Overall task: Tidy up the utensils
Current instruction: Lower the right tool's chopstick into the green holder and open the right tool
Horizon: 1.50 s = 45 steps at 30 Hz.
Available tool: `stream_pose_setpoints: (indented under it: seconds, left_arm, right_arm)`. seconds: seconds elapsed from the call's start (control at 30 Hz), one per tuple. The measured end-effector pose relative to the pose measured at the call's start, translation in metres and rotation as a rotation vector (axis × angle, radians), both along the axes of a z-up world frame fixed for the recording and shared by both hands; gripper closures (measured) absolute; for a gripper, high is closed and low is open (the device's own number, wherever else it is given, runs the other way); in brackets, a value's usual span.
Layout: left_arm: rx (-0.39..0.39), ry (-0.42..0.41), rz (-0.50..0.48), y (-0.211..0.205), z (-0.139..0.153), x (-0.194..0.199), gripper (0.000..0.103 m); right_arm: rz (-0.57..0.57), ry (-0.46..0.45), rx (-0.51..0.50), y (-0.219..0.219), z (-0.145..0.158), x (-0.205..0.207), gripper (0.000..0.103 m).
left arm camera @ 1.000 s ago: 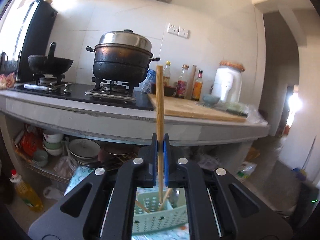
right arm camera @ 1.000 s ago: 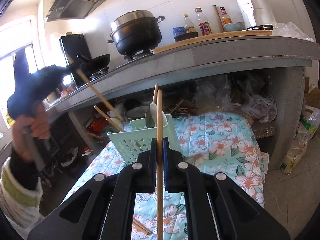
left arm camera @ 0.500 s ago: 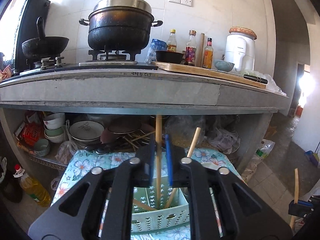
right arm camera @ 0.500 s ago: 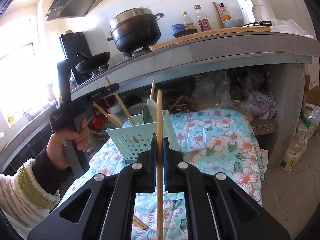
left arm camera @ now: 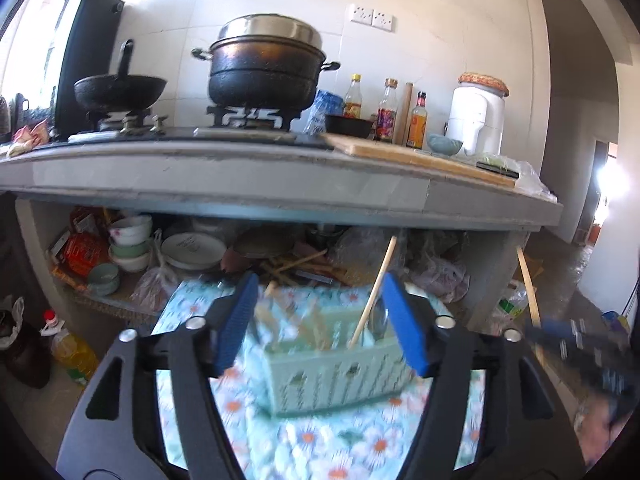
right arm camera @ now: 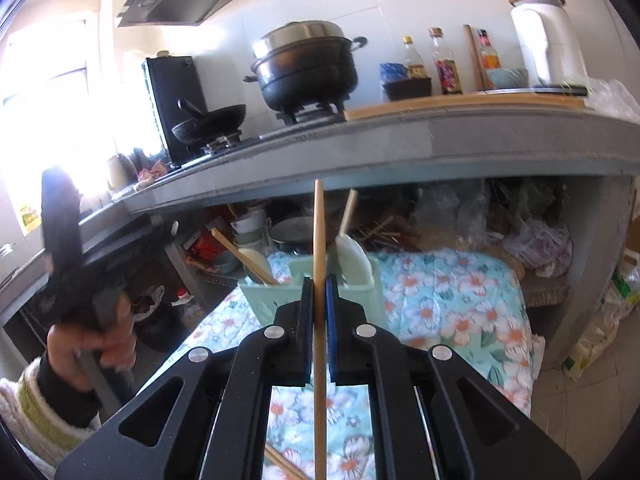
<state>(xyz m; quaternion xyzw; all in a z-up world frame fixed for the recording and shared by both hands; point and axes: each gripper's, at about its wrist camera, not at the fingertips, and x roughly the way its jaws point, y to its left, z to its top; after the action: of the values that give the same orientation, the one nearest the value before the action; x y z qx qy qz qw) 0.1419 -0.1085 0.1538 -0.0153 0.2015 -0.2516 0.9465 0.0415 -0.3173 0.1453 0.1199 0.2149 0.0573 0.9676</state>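
Observation:
A mint-green slotted utensil basket [left arm camera: 332, 372] stands on a floral-covered table [left arm camera: 312, 440], with chopsticks and a spoon [left arm camera: 378, 320] leaning in it. My left gripper [left arm camera: 320, 320] is open and empty, just in front of and above the basket. My right gripper [right arm camera: 319, 296] is shut on a wooden chopstick [right arm camera: 318, 240], held upright in front of the basket [right arm camera: 276, 300]. A white spoon [right arm camera: 352, 260] and chopsticks [right arm camera: 240, 254] stand in that basket. The right gripper and its chopstick [left arm camera: 528, 284] show blurred at the right of the left wrist view.
A grey concrete counter [left arm camera: 280, 184] overhangs the table, with a black pot [left arm camera: 264, 68], wok [left arm camera: 120, 90], bottles and a cutting board. Bowls and plates [left arm camera: 192, 246] fill the shelf below. Another chopstick [right arm camera: 284, 464] lies on the cloth near me. An oil bottle [left arm camera: 72, 348] stands on the floor.
My left gripper lowered its chopstick into the basket, opened and let go, then drew back. My right gripper kept hold of its chopstick and moved closer to the basket.

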Motion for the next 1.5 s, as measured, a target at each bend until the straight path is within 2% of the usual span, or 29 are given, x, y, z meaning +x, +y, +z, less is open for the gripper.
stream_pose_setpoints:
  seconds: [0.3,0.57,0.73,0.9,1.17,1.3,1.37,1.43,1.5]
  left_arm:
    - [0.072,0.148,0.049,0.054,-0.055,-0.042,0.020]
    - [0.079,0.242,0.117,0.092,-0.090,-0.059,0.018]
    - [0.060,0.248,0.151,0.108,-0.095,-0.058,0.017]
    - [0.053,0.250,0.170,0.117,-0.096,-0.056,0.017]
    - [0.039,0.265,0.183,0.123,-0.100,-0.052,0.017]
    - [0.030,0.264,0.184,0.124,-0.100,-0.052,0.017]
    - [0.030,0.270,0.181,0.123,-0.102,-0.052,0.017]
    - [0.032,0.277,0.179,0.122,-0.104,-0.052,0.017]
    - [0.032,0.285,0.173,0.121,-0.106,-0.051,0.017]
  right_arm:
    - [0.027,-0.119,-0.015,0.027,0.044,0.072,0.097]
    - [-0.041,-0.241,-0.022,0.049,0.073,0.140,0.097]
    - [-0.115,-0.265,-0.092,0.063,0.061,0.177,0.097]
    - [-0.159,-0.193,-0.144,0.067,0.028,0.205,0.097]
    - [-0.175,-0.160,-0.191,0.067,-0.002,0.205,0.097]
    - [-0.147,-0.128,-0.200,0.067,-0.010,0.188,0.094]
    - [-0.142,-0.122,-0.206,0.065,-0.012,0.170,0.077]
    - [-0.150,-0.135,-0.208,0.063,-0.013,0.142,0.066]
    - [-0.152,-0.148,-0.214,0.060,-0.013,0.117,0.062]
